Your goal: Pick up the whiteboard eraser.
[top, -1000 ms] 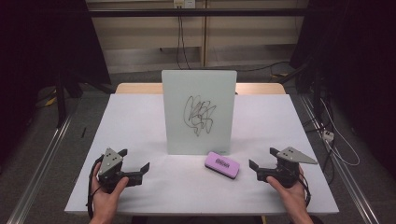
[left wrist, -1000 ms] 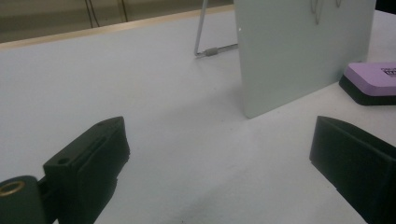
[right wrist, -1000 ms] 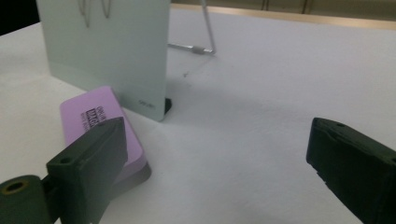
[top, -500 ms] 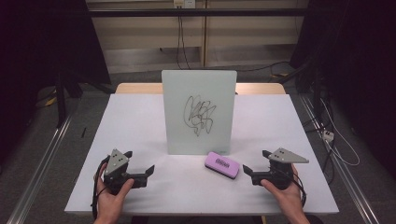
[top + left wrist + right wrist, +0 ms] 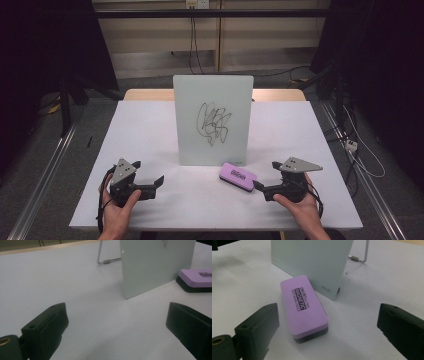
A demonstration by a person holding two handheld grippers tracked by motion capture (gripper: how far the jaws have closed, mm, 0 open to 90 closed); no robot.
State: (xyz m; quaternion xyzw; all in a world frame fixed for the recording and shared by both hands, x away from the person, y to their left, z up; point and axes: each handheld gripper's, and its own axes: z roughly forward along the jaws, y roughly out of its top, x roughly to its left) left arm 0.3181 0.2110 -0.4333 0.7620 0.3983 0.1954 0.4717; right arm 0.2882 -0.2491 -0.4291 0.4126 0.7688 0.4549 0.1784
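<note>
A small whiteboard [image 5: 212, 120] stands upright at the table's middle with a black scribble [image 5: 215, 122] on its face. A purple magnetic eraser [image 5: 238, 176] lies flat just in front of its right corner. My right gripper [image 5: 265, 176] is open at the eraser's right end, pointing left at it. In the right gripper view the eraser [image 5: 303, 306] lies just ahead of the open gripper [image 5: 327, 330], nearer its left jaw, with the whiteboard [image 5: 312, 262] behind. My left gripper [image 5: 148, 172] is open at the front left, empty. Ahead of it [image 5: 117, 327] are the whiteboard's edge [image 5: 155, 262] and the eraser [image 5: 197, 278].
The white table [image 5: 140, 130] has bare surface on both sides of the board. A metal wire stand [image 5: 107, 261] props the board from behind, its foot [image 5: 359, 258] resting on the table. Cables and a rail lie on the dark floor around the table.
My right gripper has slid left, closing in on the eraser's end. My left gripper has drifted slightly right. The board and eraser have not moved.
</note>
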